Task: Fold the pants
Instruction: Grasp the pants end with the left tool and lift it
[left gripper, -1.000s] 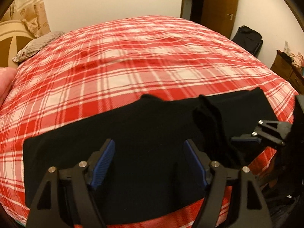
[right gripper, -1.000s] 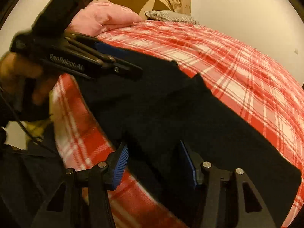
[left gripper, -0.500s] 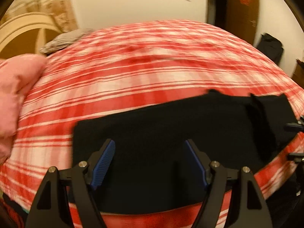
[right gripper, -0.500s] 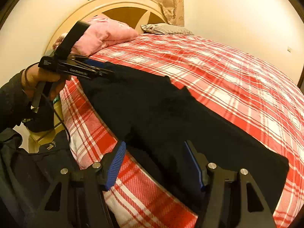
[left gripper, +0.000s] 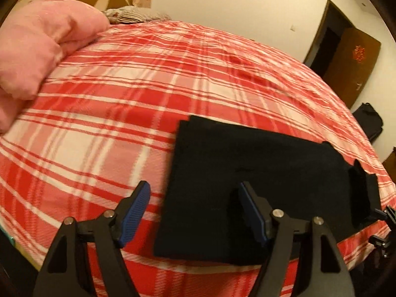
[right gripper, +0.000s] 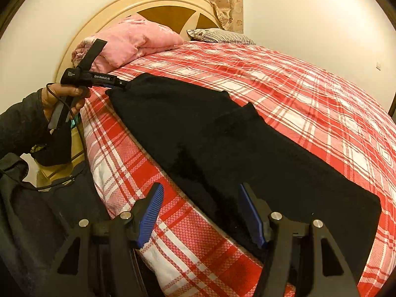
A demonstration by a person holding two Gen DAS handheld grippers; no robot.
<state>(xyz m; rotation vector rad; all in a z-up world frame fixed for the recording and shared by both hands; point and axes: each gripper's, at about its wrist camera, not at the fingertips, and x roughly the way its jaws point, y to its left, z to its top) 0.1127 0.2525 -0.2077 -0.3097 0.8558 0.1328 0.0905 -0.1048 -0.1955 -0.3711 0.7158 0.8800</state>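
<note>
**Desk:** Where were the pants, and how far along was the fold?

**Photographer:** The black soft-fabric pants lay flat along the near edge of the red-and-white plaid bedspread, running from centre-left to lower right of the right wrist view. In the left wrist view they filled the lower right. They already looked doubled lengthwise, one leg over the other, with a small step in the far edge at mid-length. Judging from that, the first fold was done and the crosswise folds were still to come.

**Desk:** And the grippers?

**Photographer:** The left gripper, black with blue ribbed pads, hung over one short end of the pants. Its jaws were closing but apart, one finger over cloth and one over bedspread, with nothing pressed between the pads. The right wrist view showed it at upper left, held by a dark-sleeved hand, tip at the corner of that end. The right gripper was spread too, the pants' near edge running between its fingers without being pinched.

**Desk:** Anything else in frame?

**Photographer:** A pink quilted blanket bunched against the cream headboard, well apart from the pants.
</note>
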